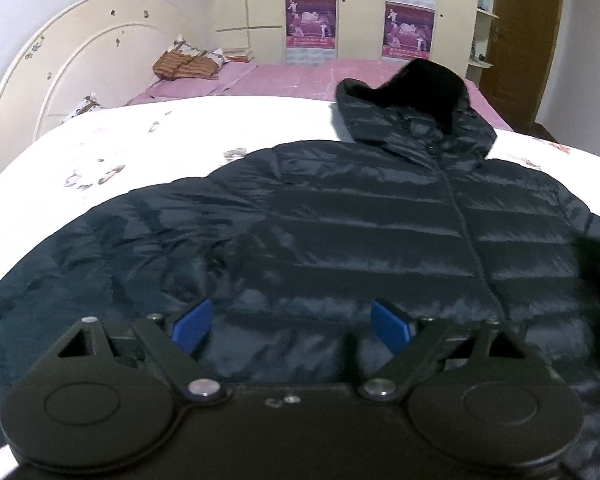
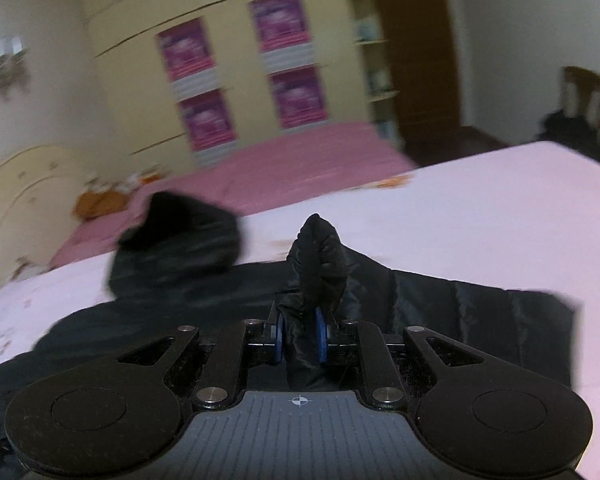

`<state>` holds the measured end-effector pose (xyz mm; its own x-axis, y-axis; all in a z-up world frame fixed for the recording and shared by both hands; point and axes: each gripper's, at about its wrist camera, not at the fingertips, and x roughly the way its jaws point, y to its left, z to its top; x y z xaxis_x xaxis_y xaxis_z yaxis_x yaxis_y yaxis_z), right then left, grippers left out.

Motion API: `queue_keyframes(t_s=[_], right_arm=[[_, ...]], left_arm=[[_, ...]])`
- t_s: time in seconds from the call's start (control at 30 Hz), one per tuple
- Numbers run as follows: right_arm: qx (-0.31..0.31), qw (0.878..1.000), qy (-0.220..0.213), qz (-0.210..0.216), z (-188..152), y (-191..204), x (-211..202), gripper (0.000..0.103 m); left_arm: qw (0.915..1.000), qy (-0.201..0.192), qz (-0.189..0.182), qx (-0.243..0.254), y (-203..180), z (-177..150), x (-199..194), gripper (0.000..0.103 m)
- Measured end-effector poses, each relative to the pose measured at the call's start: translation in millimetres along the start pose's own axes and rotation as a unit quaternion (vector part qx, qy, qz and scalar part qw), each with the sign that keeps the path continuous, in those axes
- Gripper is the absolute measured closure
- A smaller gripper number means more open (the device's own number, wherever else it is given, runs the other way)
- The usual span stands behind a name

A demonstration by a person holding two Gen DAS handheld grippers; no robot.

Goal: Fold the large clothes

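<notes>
A dark quilted hooded jacket lies front up on the white sheet, zipped, with its hood at the far end. My left gripper hovers over the jacket's lower body, open, with nothing between its blue pads. In the right wrist view my right gripper is shut on a bunched fold of the jacket's fabric, which sticks up past the pads. Behind it the rest of the jacket trails on the sheet. The hood shows at left, blurred.
The white bed adjoins a pink-covered bed with a cream headboard and a brown pillow. A wardrobe with purple posters and a brown door stand behind. A chair stands at the far right.
</notes>
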<state>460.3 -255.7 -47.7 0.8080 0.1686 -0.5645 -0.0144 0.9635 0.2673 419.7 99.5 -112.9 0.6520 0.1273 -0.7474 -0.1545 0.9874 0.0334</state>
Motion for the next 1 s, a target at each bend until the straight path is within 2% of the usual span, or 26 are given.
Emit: queue_keyframes(t_s=[0.27, 0.4, 0.6, 0.63, 0.67, 0.7, 0.73, 0.77, 0.9, 1.0], right_arm=[[-0.026, 0.992, 0.076, 0.097, -33.2, 110.0, 78.1, 0.088], [-0.031, 0.984, 0.116, 0.134, -56.5, 138.1, 99.1, 0.087], [-0.038, 0.974, 0.159, 0.160, -75.1, 160.5, 113.8, 0.086], [-0.035, 0.972, 0.163, 0.164, -73.9, 160.6, 113.4, 0.083], [-0.030, 0.971, 0.165, 0.172, -73.5, 161.8, 114.1, 0.061], [-0.021, 0.969, 0.163, 0.183, -71.6, 159.9, 112.6, 0.025], [-0.016, 0.970, 0.154, 0.187, -70.2, 159.3, 110.7, 0.015], [-0.018, 0.973, 0.139, 0.185, -66.8, 159.4, 104.6, 0.012], [-0.022, 0.979, 0.101, 0.176, -49.3, 140.3, 76.0, 0.012], [-0.048, 0.987, 0.061, 0.139, -39.2, 116.8, 48.4, 0.012]], left_arm=[[0.9996, 0.004, -0.001, -0.026, 37.4, 4.9, 7.0, 0.017], [0.9992, 0.007, -0.004, -0.039, 48.2, 6.3, 11.0, 0.017], [0.9990, 0.008, -0.009, -0.044, 52.5, 5.9, 15.7, 0.016], [0.9989, 0.008, -0.011, -0.045, 52.3, 6.1, 16.3, 0.016], [0.9989, 0.008, -0.014, -0.045, 51.4, 6.4, 17.0, 0.014], [0.9988, 0.008, -0.018, -0.046, 50.5, 6.5, 17.3, 0.012], [0.9986, 0.007, -0.023, -0.048, 49.2, 6.8, 16.8, 0.011], [0.9984, 0.006, -0.029, -0.049, 46.8, 7.6, 16.3, 0.008], [0.9975, -0.002, -0.054, -0.045, 30.8, 12.7, 16.2, 0.002], [0.9957, 0.002, -0.079, -0.048, 15.8, 18.9, 23.8, 0.002]])
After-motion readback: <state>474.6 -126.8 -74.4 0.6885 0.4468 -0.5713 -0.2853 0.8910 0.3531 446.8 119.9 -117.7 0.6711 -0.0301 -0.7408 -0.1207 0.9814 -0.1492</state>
